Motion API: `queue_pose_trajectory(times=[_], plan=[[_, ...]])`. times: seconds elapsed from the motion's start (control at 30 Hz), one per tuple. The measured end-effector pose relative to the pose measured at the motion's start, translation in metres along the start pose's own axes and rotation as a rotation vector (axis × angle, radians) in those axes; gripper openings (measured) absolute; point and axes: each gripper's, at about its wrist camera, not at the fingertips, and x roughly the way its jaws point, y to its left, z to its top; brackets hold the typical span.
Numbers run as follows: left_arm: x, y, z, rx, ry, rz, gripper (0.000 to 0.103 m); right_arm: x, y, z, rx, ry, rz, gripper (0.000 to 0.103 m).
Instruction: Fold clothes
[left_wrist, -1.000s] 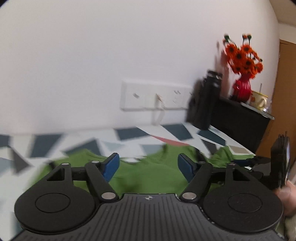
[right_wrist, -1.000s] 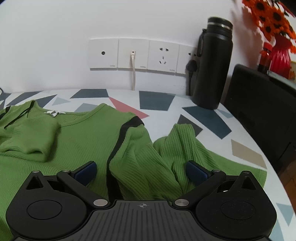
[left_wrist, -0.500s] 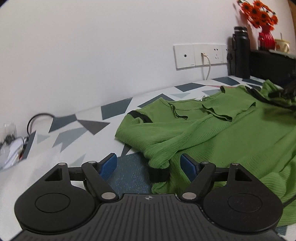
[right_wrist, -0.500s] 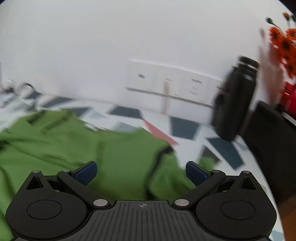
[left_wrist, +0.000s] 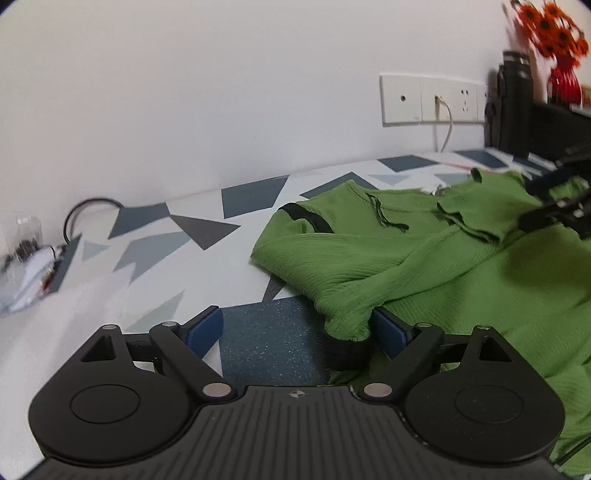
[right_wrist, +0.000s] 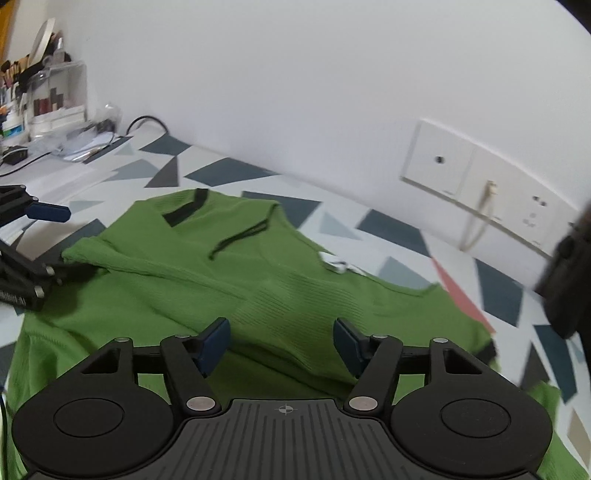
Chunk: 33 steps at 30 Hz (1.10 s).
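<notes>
Green ribbed sweater (left_wrist: 461, 280) with black trim, spread across a worktop (left_wrist: 192, 258) patterned in grey and blue triangles. Left hand-held gripper (left_wrist: 295, 328), released, its blue pads wide apart, sits low at the garment's edge; a black sleeve cuff (left_wrist: 347, 350) lies between the pads, just beside the right-hand one. Right hand-held gripper (right_wrist: 282, 341), also released, is over the sweater's body (right_wrist: 258, 280), gripping nothing. White wall sockets (left_wrist: 428, 99) and a black bottle (left_wrist: 513, 103) stand behind.
</notes>
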Motion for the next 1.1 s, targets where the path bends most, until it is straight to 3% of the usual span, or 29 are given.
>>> queue_pose_trajectory(times=[0.17, 0.3, 0.53, 0.73, 0.87, 0.93, 1.0, 1.1], plan=[[0.001, -0.011, 0.000, 0.064, 0.009, 0.037, 0.088, 0.024, 0.010, 0.008, -0.010, 0.073, 0.037, 0.042], [0.002, -0.004, 0.000, 0.031, 0.024, 0.012, 0.088, 0.028, 0.003, 0.007, 0.011, 0.107, 0.036, 0.009], [0.009, 0.012, 0.000, -0.064, 0.060, -0.052, 0.089, -0.034, -0.060, -0.009, 0.150, -0.027, 0.012, 0.008], [0.010, 0.011, 0.000, -0.061, 0.060, -0.052, 0.089, -0.061, -0.129, -0.061, 0.330, 0.031, -0.058, 0.008], [0.011, 0.014, 0.000, -0.078, 0.067, -0.059, 0.090, -0.068, -0.150, -0.089, 0.400, 0.062, -0.124, 0.024], [0.012, 0.015, 0.000, -0.082, 0.069, -0.058, 0.091, -0.078, -0.152, -0.095, 0.417, 0.027, -0.141, 0.037], [0.011, 0.014, 0.000, -0.080, 0.069, -0.056, 0.091, -0.090, -0.150, -0.098, 0.428, -0.035, -0.143, 0.061], [0.011, 0.014, 0.000, -0.079, 0.070, -0.056, 0.092, -0.100, -0.150, -0.091, 0.461, -0.126, -0.091, 0.083]])
